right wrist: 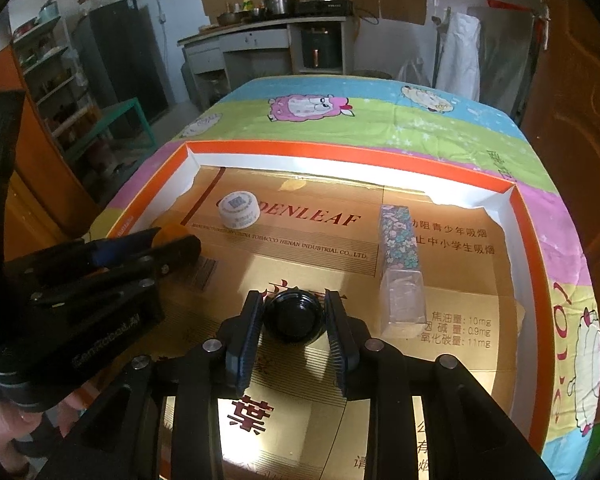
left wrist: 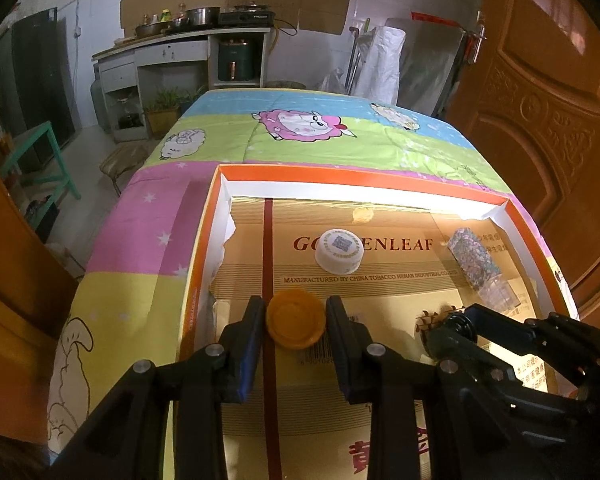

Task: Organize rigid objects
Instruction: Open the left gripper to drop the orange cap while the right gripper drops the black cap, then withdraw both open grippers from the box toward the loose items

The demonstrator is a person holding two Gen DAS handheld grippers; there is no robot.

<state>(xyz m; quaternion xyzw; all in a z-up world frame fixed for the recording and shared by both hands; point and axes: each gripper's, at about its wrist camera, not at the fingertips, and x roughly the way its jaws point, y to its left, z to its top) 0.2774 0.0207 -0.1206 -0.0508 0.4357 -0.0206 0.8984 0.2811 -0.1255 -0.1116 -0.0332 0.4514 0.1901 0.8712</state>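
Left claw (left wrist: 296,322) is clamped on an orange cap (left wrist: 296,319), so it's held right between the two fingers, low over the cardboard lining of a shallow tray (left wrist: 524,216) with an orange rim. Right claw (right wrist: 293,314) is closed on a black cap (right wrist: 293,316) the same way, with a finger pressed against each side of it. Both claws are seen over the same tray, side by side; in the right wrist view the left claw (right wrist: 172,240) shows up off to the left with the orange cap (right wrist: 172,232) peeking out between its tips, and in the left wrist view the right claw (left wrist: 460,322) is seen off to the right, the black cap (left wrist: 458,326) only partly visible there.

Just ahead of the left claw, a white cap (left wrist: 339,251) with a QR code on top is sat on the "GOLDENLEAF" print, apart from both claws. It's found ahead and to the left of the right claw (right wrist: 238,209). A long floral-patterned box (right wrist: 400,252) with a clear end is laid flat ahead and to the right of the right claw, close but not touching. From the left claw it's well off to the right (left wrist: 474,260).

The tray is set on a surface covered by a cartoon sheep cloth (right wrist: 380,120).
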